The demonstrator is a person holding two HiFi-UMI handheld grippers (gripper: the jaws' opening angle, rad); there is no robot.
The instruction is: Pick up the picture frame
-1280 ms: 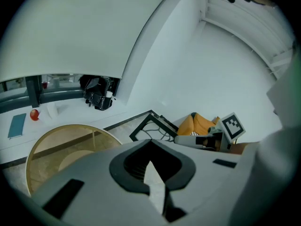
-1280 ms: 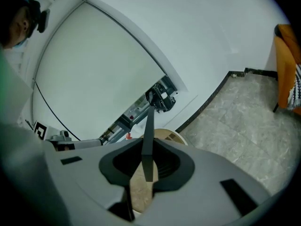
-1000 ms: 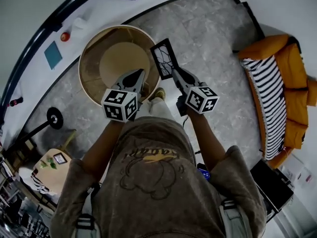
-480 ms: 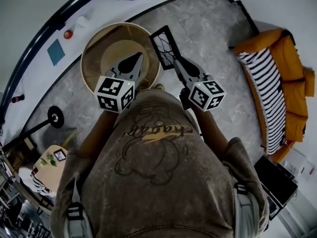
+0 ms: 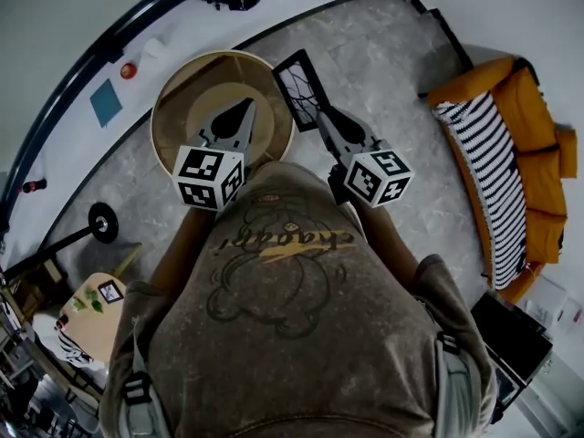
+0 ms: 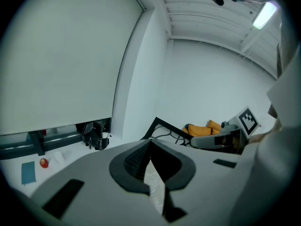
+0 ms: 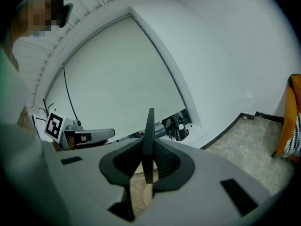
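Shirt (image 5: 283, 245) lettering unreadable, no legible text

The picture frame (image 7: 149, 135) shows only edge-on in the right gripper view. Its face is unseen and its lower part is sunk in the right hand-held gripper (image 5: 321, 117). The person's shirt (image 5: 274, 318) hides the round bench's (image 5: 169, 108) near edge. The sofa (image 7: 294, 121) is cut off at the picture's edge. Items on the small table (image 5: 91, 304) are too small to tell, though one may be a framed picture.

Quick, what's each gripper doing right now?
Left gripper: closed, holding nothing.
Right gripper: closed on the picture frame, gripping its edge.
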